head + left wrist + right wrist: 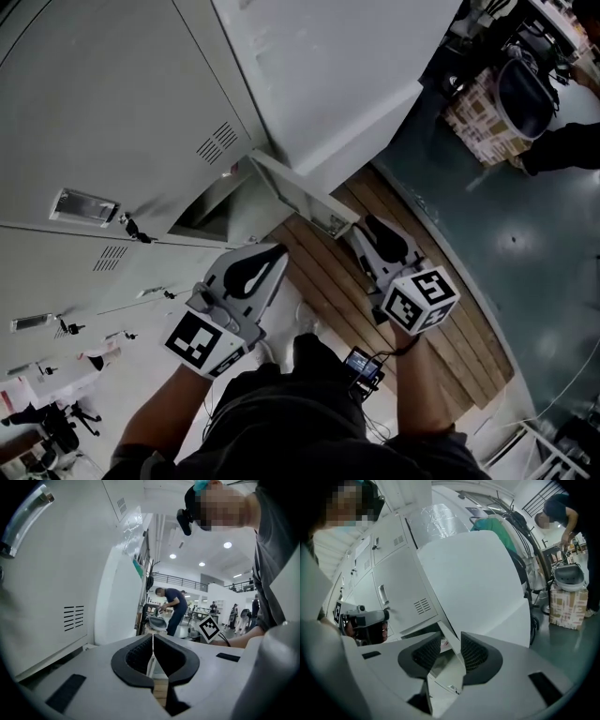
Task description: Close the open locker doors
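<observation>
while the right gripper (451, 637) sets parted jaws astride the free edge of the low, open locker door (305, 195) (light, stiff steel, probably best pushed there), the left gripper (153, 636) sits nearby, jaws closed.

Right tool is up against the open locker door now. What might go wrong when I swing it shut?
1. The thin edge of the open locker door sits between the spread jaws of the right tool, unclamped. A push at an angle may let it slip or jam against a pad.
2. The left tool hangs close to the locker front beside the opening, so the closing door might catch it.
</observation>
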`<state>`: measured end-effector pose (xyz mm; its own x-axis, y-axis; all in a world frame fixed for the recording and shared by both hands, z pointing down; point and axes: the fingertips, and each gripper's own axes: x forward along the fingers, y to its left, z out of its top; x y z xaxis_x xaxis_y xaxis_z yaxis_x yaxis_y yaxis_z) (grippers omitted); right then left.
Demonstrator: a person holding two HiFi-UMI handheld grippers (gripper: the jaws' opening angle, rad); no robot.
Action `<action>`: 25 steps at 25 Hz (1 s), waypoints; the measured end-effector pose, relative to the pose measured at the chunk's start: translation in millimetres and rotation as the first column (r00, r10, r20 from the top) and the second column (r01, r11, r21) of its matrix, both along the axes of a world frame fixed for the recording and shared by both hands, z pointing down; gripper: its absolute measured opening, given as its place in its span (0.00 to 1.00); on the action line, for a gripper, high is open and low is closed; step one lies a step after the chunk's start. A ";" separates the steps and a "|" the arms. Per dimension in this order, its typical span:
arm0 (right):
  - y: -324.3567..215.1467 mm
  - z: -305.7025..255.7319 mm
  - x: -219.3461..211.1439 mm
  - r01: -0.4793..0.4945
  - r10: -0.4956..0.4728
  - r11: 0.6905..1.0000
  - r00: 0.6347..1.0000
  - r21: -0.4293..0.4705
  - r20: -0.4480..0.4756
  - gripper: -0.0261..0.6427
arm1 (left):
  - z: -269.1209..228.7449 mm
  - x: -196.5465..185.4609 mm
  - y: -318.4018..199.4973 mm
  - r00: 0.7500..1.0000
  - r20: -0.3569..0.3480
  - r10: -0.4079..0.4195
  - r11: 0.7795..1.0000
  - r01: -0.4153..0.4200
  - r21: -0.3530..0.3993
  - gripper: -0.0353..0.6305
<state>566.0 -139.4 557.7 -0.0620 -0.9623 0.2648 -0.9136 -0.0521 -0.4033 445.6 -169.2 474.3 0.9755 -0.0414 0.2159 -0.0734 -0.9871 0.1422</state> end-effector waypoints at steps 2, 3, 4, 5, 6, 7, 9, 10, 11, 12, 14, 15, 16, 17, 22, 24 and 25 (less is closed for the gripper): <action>-2.8 10.9 2.2 0.000 0.000 1.000 1.000 -0.016 0.002 0.18 | 5.4 5.7 -0.9 1.000 0.011 0.005 1.000 -0.005 -0.004 0.07; -3.9 16.7 3.4 0.001 -0.001 1.000 1.000 -0.024 0.003 0.18 | 8.1 8.6 -1.1 1.000 0.015 0.007 1.000 -0.007 -0.006 0.07; -5.0 21.9 4.6 0.002 -0.002 1.000 1.000 -0.030 0.006 0.18 | 10.8 11.1 -1.3 1.000 0.019 0.010 1.000 -0.009 -0.007 0.07; -6.2 26.2 5.7 0.002 -0.002 0.999 1.000 -0.034 0.010 0.18 | 13.4 13.0 -1.8 1.000 0.023 0.011 1.000 -0.011 -0.008 0.07; -7.6 29.3 6.6 0.001 -0.001 0.999 1.000 -0.036 0.014 0.18 | 15.6 14.4 -2.7 1.000 0.028 0.013 1.000 -0.013 -0.010 0.07; -9.1 31.4 7.5 0.000 0.001 0.999 1.000 -0.037 0.019 0.18 | 17.5 15.2 -3.9 0.999 0.033 0.014 1.000 -0.014 -0.011 0.07; -11.5 33.9 8.8 -0.004 0.005 0.999 1.000 -0.036 0.029 0.18 | 20.2 16.2 -6.3 0.999 0.043 0.015 1.000 -0.015 -0.013 0.07; -12.0 35.1 9.0 -0.005 0.006 0.999 0.999 -0.035 0.034 0.18 | 20.9 16.5 -7.0 0.999 0.046 0.015 1.000 -0.015 -0.014 0.07; -12.2 36.6 8.8 -0.005 0.007 0.999 0.999 -0.036 0.038 0.18 | 21.4 16.7 -7.2 0.999 0.048 0.016 1.000 -0.015 -0.014 0.07; -12.1 38.3 8.4 -0.005 0.006 0.999 0.999 -0.038 0.041 0.18 | 21.7 16.6 -7.1 0.999 0.050 0.017 1.000 -0.017 -0.013 0.07; -11.8 41.3 8.2 -0.006 0.008 0.999 0.999 -0.042 0.043 0.18 | 21.7 15.7 -6.4 0.998 0.051 0.020 1.000 -0.019 -0.014 0.07; -11.6 42.1 8.7 -0.010 0.012 0.999 0.999 -0.045 0.041 0.18 | 21.6 14.4 -6.0 0.998 0.051 0.020 1.000 -0.020 -0.015 0.07; -11.4 42.5 9.1 -0.013 0.015 0.999 0.999 -0.047 0.039 0.18 | 21.7 12.2 -5.7 0.998 0.053 0.019 1.000 -0.018 -0.015 0.07; -11.0 42.5 9.3 -0.016 0.018 0.999 0.999 -0.049 0.039 0.18 | 22.1 9.2 -5.6 0.998 0.055 0.016 1.000 -0.015 -0.016 0.07; -9.1 41.7 6.4 -0.026 0.029 0.999 0.998 -0.045 0.061 0.18 | 26.3 -8.3 -8.4 0.998 0.064 -0.014 1.000 0.015 -0.021 0.07; -8.2 42.2 1.6 -0.025 0.028 0.999 0.997 -0.046 0.069 0.18 | 27.9 -16.0 -8.1 0.998 0.062 -0.024 0.999 0.025 -0.023 0.07; -7.5 42.7 -1.6 -0.023 0.027 0.999 0.997 -0.048 0.074 0.18 | 28.0 -20.0 -7.4 0.998 0.059 -0.029 0.999 0.030 -0.027 0.07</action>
<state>564.3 -146.9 600.4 -0.0595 -0.9505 0.3050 -0.8795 -0.0947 -0.4664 425.6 -176.6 502.2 0.9595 -0.0632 0.2744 -0.1114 -0.9802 0.1638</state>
